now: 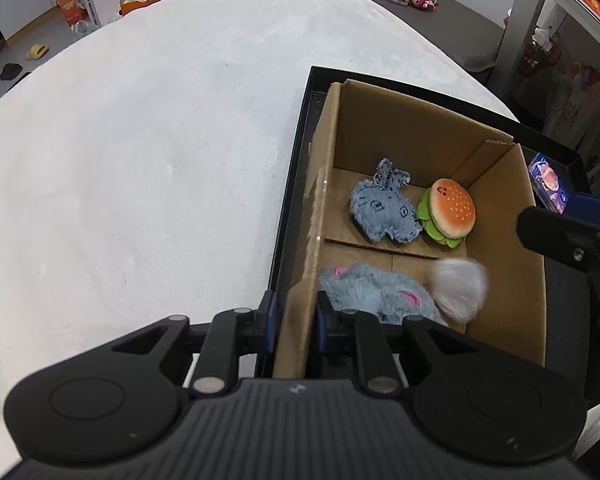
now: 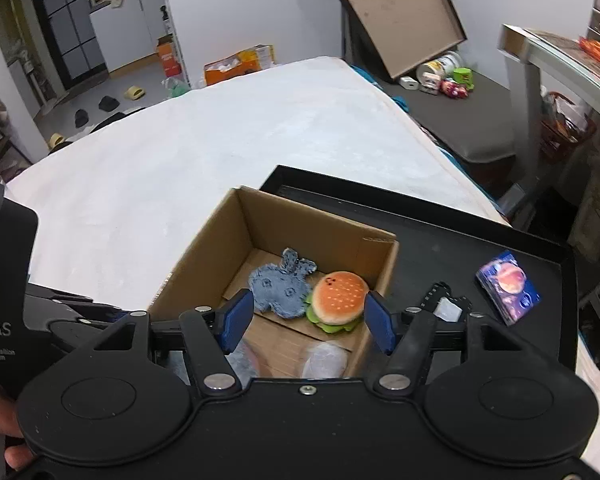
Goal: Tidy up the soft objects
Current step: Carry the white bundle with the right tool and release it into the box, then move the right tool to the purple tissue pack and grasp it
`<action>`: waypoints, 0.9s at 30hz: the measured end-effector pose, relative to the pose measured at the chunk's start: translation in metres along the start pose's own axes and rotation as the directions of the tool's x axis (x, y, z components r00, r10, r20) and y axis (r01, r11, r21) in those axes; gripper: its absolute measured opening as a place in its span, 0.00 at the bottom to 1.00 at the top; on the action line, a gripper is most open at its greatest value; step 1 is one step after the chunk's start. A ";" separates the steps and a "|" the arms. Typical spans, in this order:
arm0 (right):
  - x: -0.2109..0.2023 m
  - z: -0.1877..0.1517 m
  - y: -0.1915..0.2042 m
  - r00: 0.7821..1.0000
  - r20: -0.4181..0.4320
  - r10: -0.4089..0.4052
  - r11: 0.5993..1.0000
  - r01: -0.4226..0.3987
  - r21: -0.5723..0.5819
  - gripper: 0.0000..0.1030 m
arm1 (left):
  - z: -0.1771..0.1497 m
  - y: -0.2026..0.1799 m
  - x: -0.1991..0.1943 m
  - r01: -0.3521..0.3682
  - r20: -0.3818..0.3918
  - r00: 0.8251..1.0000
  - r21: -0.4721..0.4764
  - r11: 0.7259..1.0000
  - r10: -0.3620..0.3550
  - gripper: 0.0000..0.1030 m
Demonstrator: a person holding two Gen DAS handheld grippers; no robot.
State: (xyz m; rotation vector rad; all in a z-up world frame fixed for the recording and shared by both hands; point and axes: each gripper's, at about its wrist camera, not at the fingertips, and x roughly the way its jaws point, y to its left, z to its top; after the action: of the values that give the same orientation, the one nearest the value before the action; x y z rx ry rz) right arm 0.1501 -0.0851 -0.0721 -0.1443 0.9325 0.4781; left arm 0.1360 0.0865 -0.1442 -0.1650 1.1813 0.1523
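Note:
An open cardboard box (image 1: 420,128) (image 2: 204,264) stands in a black tray (image 1: 296,160). Inside it lie a flat blue denim toy (image 1: 384,212) (image 2: 280,290), a hamburger plush (image 1: 450,210) (image 2: 338,298) and a fluffy blue-grey plush with pink patches (image 1: 372,292). A white fluffy ball (image 1: 458,284) (image 2: 326,360) shows blurred inside the box beside the blue-grey plush. My left gripper (image 1: 294,320) is shut on the box's left wall. Above the box's near end, my right gripper (image 2: 306,316) stands open with nothing pressed between its blue pads.
The tray (image 2: 460,240) rests on a white mattress (image 1: 140,140) near its right edge. A purple packet (image 2: 508,286) and a small black-and-white item (image 2: 446,304) lie in the tray right of the box. Boxes, slippers and toys litter the floor beyond.

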 end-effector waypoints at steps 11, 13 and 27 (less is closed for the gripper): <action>-0.010 -0.012 -0.034 1.000 0.016 -0.014 0.997 0.013 0.079 0.66 | -0.001 -0.019 -0.009 -0.041 0.020 0.999 0.040 0.998 0.040 0.19; -0.012 -0.014 -0.038 1.000 0.023 -0.019 0.996 0.016 0.088 0.68 | -0.001 -0.021 -0.011 -0.049 0.022 0.999 0.045 0.998 0.048 0.21; -0.016 -0.027 -0.076 0.998 0.045 -0.031 0.989 0.024 0.146 0.80 | 0.005 -0.033 -0.015 -0.096 0.010 0.995 0.051 0.994 0.095 0.32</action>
State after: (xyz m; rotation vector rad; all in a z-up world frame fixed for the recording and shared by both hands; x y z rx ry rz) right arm 0.1562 -0.1665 -0.0817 -0.0131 0.9144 0.3846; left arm 0.1417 0.0544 -0.1263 -0.0626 1.1852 0.2060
